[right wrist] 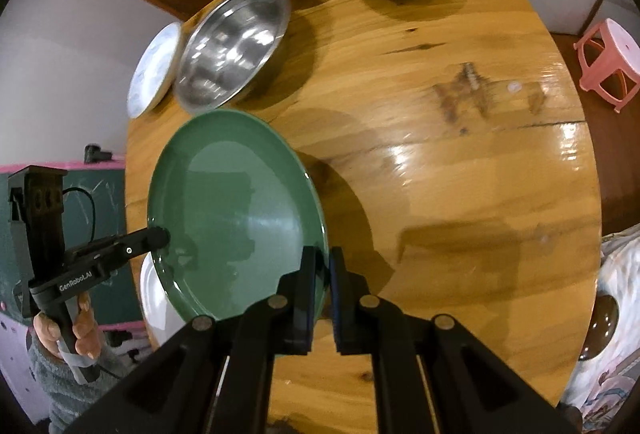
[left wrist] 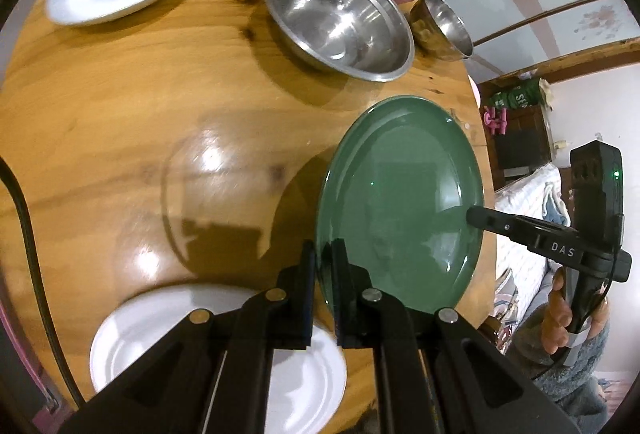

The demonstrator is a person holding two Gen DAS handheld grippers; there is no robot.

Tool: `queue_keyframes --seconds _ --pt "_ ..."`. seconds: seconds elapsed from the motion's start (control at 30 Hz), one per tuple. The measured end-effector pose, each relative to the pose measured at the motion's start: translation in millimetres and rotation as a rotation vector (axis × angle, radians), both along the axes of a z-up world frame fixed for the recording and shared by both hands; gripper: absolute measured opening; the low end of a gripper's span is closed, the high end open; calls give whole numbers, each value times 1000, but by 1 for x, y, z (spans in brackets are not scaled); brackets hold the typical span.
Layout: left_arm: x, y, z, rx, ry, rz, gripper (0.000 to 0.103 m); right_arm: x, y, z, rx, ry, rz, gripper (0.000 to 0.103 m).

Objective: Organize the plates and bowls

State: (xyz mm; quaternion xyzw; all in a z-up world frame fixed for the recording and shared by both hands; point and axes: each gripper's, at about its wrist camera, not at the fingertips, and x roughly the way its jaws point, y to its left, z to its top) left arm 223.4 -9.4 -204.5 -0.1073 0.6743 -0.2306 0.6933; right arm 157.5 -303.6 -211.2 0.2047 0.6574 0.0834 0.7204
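While angled steeply down, both grippers [left wrist: 323, 254] [right wrist: 323, 258] clamp green plate [left wrist: 400, 202].

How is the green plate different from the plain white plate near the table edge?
The green plate is dark green; the white plate is plain white. The green plate is clamped at opposite rims by the left tool and the right tool; no tool grips the white plate. The green plate is tilted, while the white plate lies flat on the table. Both are round and empty.

We see a round wooden table [right wrist: 440, 138], a pink plastic stool [right wrist: 610, 64] beside it, and a quilted blanket [left wrist: 528, 234] nearby.
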Motion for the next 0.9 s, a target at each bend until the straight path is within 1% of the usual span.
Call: queue_keyframes --seconds 0.2,0.37,0.53,0.63,0.77,0.9 --pt "-42 47 18 5 -27 54 5 -25 52 16 4 -17 82 6" --pt "-88 107 19 25 -26 123 5 -41 101 16 18 -15 164 6" --pt "-122 152 2 48 6 199 6 -52 150 1 28 10 238 5" --pt "-136 169 -12 64 31 228 6 -57 177 -11 7 18 279 5" --pt "-144 177 -30 91 51 245 7 -60 195 -25 -2 41 305 5" --pt "-144 176 -45 104 67 240 7 -61 200 -37 -8 65 308 5"
